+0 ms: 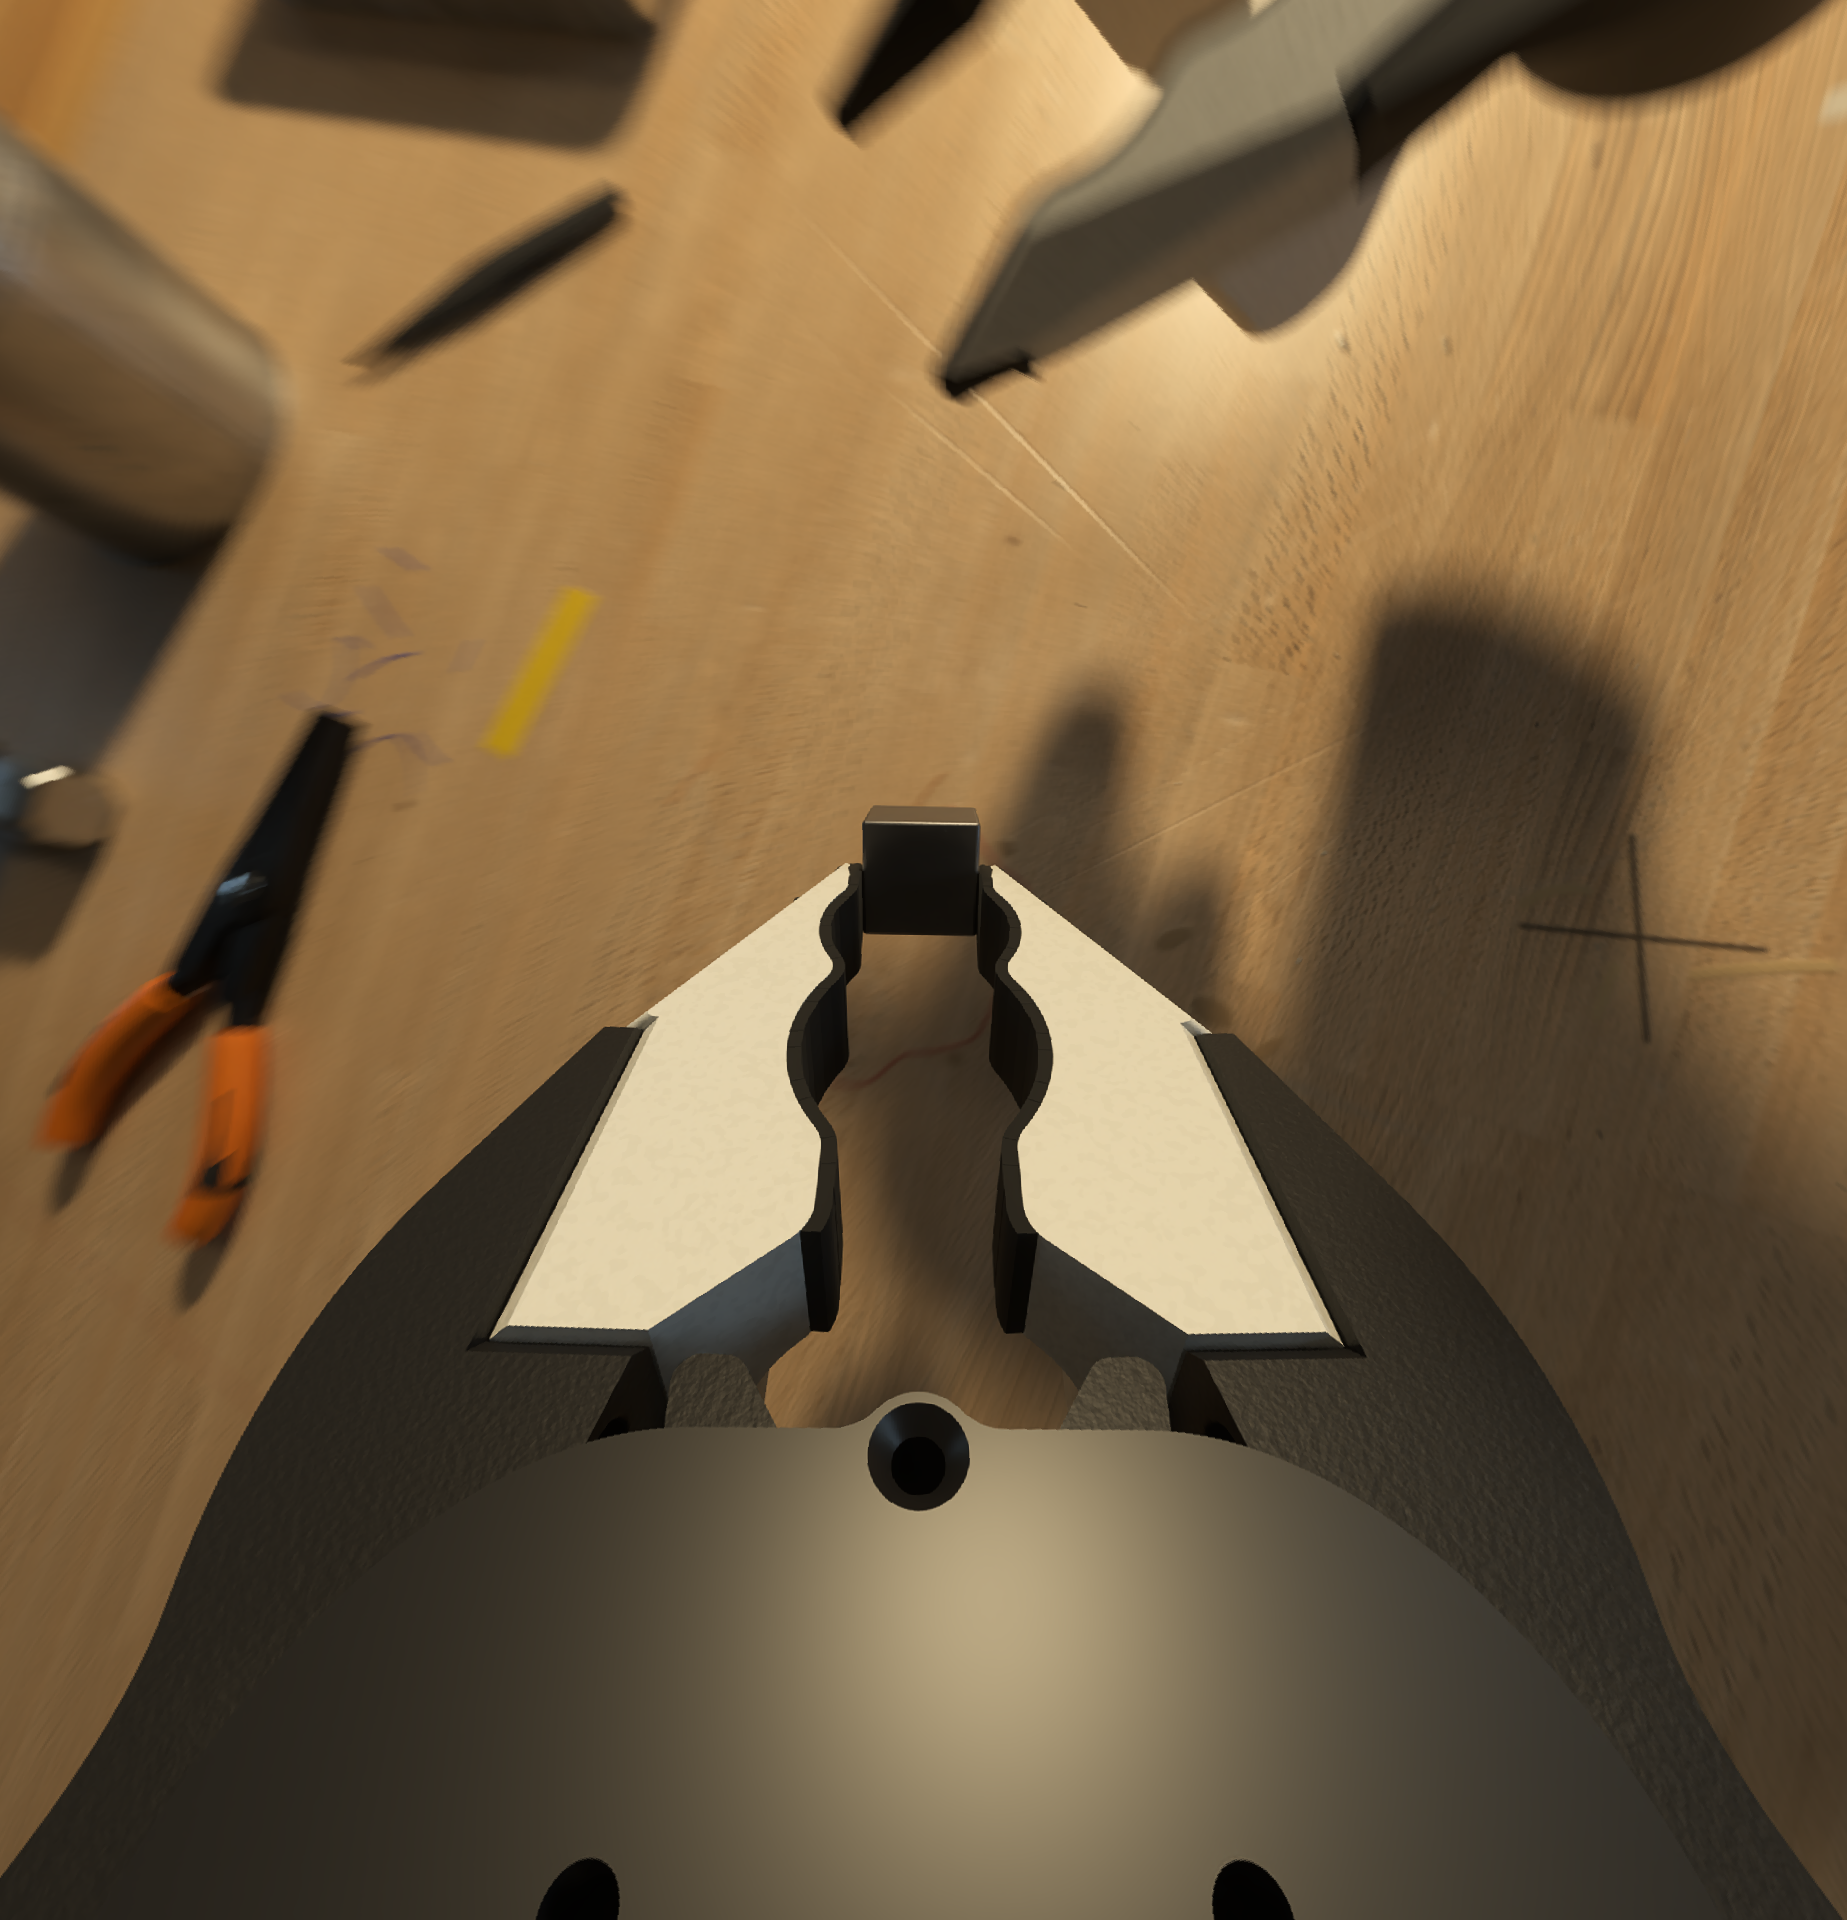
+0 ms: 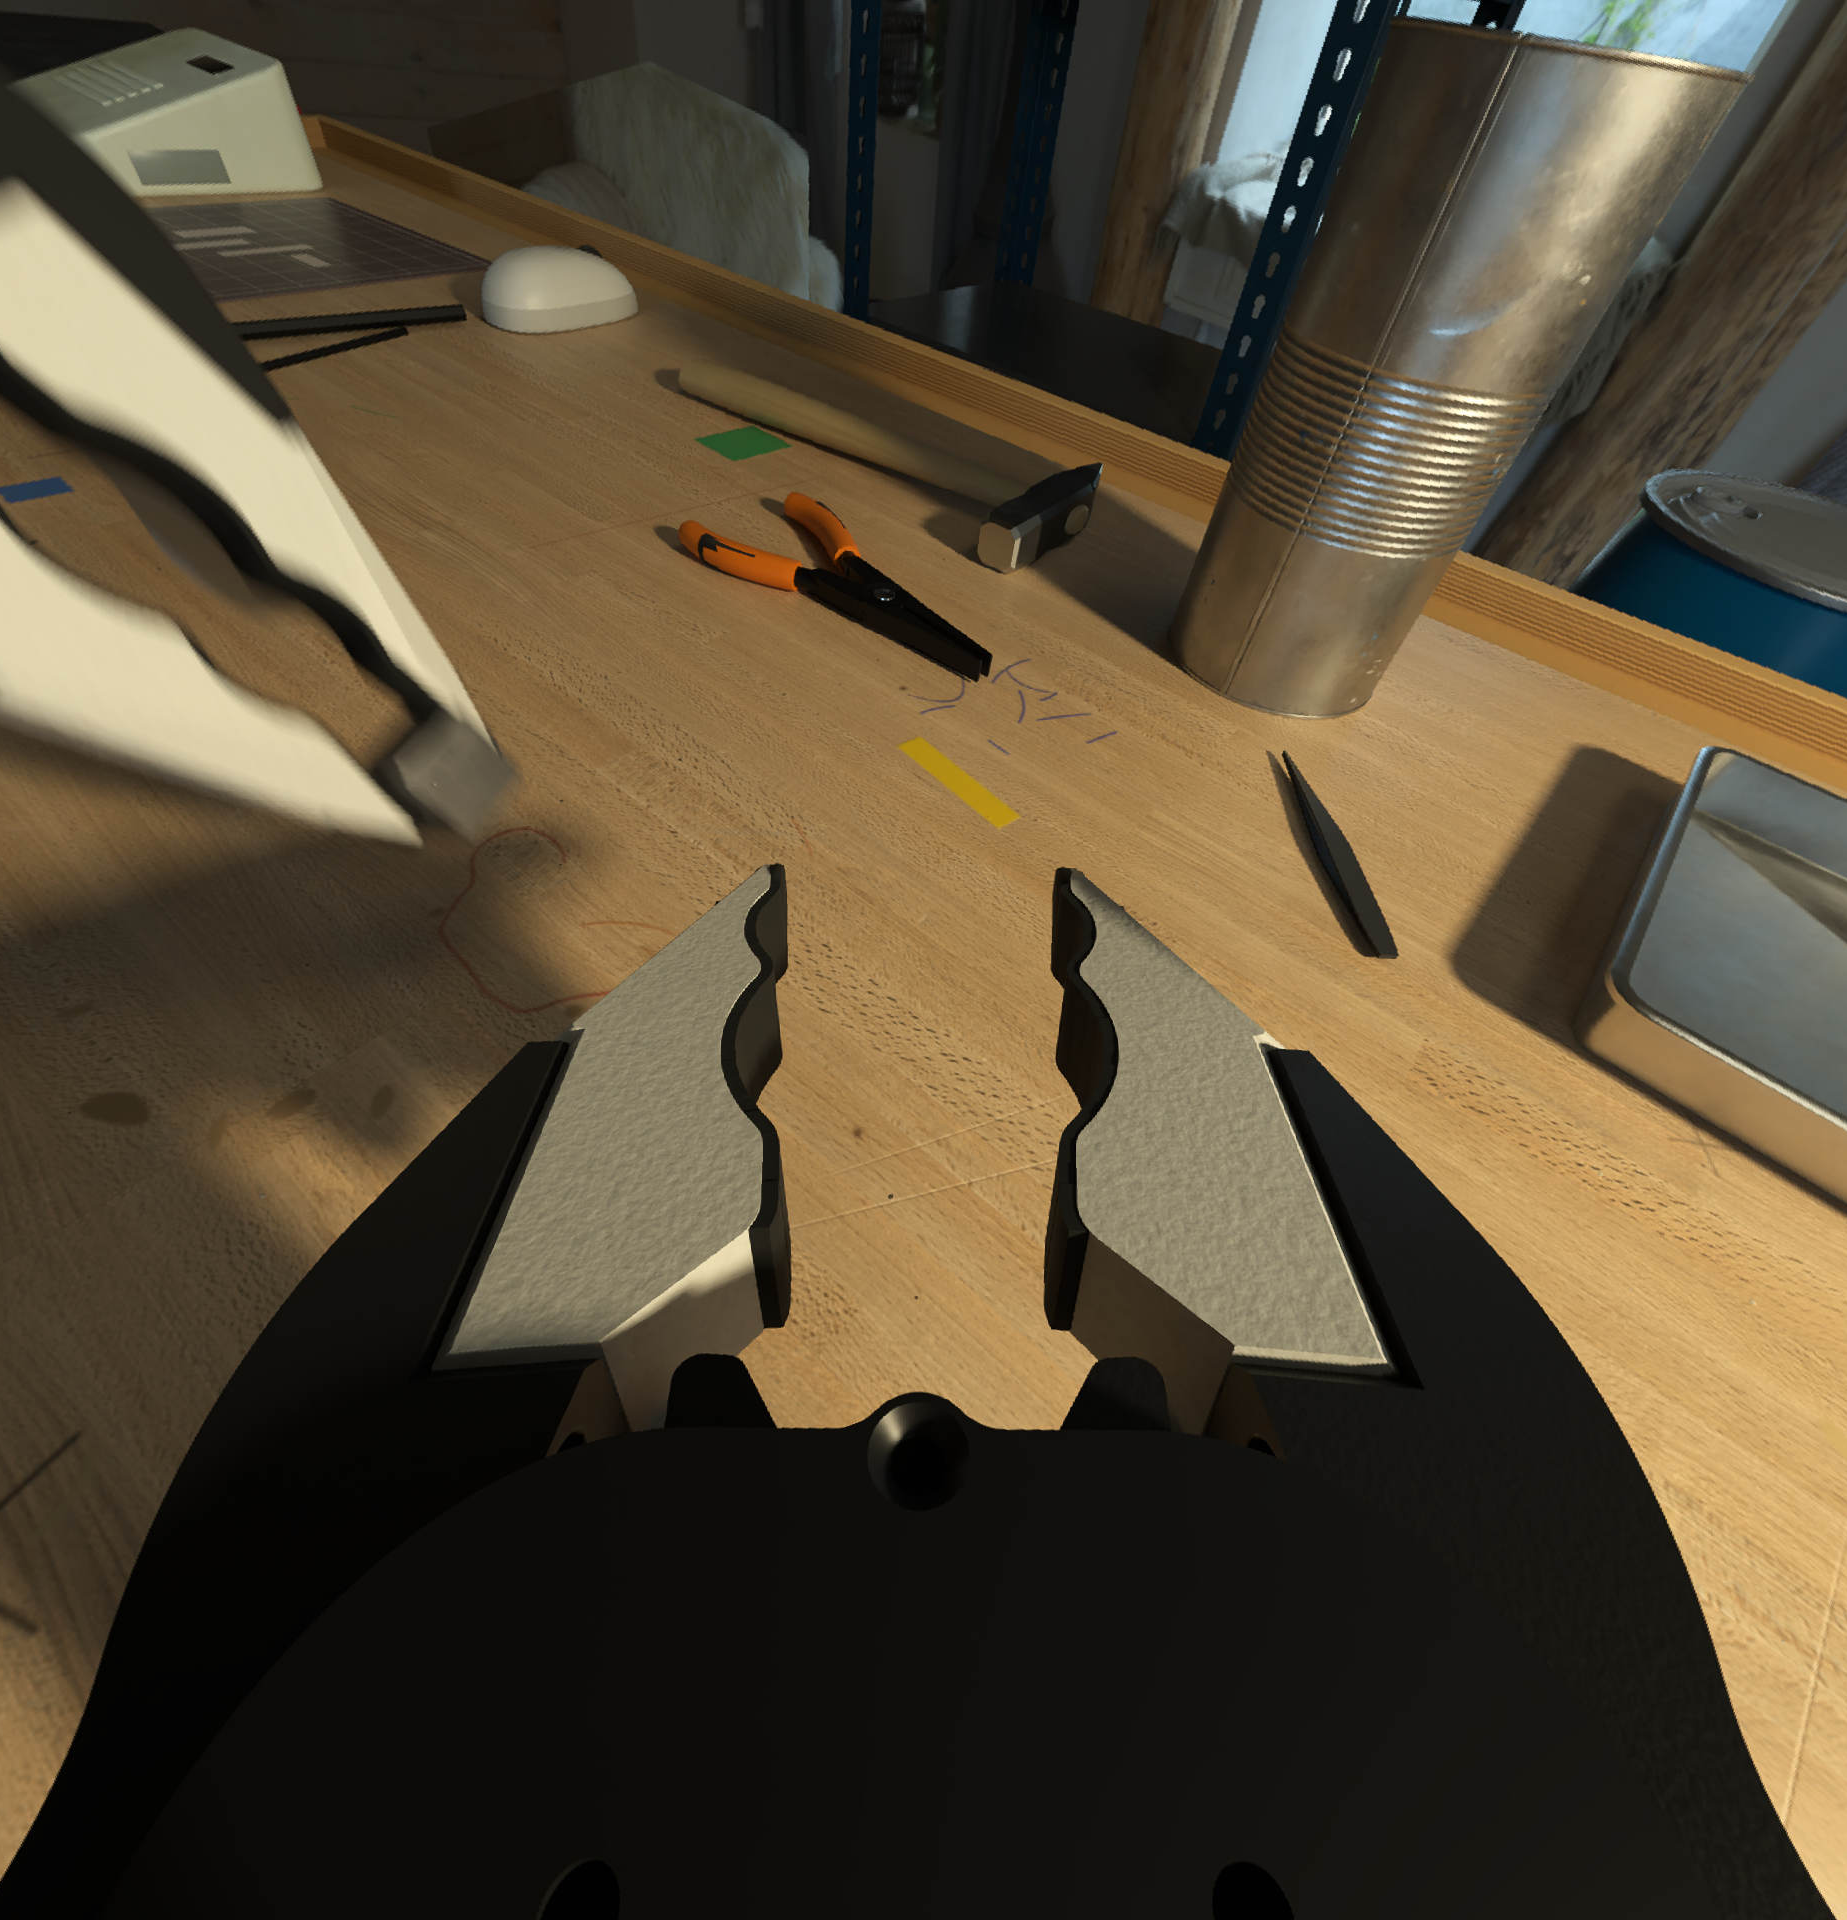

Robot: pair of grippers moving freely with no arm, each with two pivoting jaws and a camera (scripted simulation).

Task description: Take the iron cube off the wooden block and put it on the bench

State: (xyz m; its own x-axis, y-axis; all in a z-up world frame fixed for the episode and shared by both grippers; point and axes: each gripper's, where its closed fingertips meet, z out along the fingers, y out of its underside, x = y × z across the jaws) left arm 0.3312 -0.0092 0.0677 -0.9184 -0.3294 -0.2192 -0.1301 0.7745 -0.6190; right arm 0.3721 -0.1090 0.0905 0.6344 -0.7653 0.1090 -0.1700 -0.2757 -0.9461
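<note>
One pair of orange-handled pliers (image 2: 831,577), one hammer (image 2: 1033,514), one yellow tape strip (image 2: 958,781), one tall metal can (image 2: 1418,416), one black tweezers (image 2: 1334,857) and one steel tray (image 2: 1771,956) line the counter (image 2: 898,1039) toward its far edge. The left claw (image 1: 919,883) pinches the single iron cube (image 1: 919,871) at its fingertips, above the counter. The right claw (image 2: 917,883) gapes wide, holding nothing.

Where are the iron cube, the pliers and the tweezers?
iron cube (image 1: 919,871): left wrist view, its near face, between the left gripper's fingertips.
pliers (image 2: 831,577): right wrist view, at the pivot.
tweezers (image 2: 1332,857): right wrist view, mid-length of the black body.
</note>
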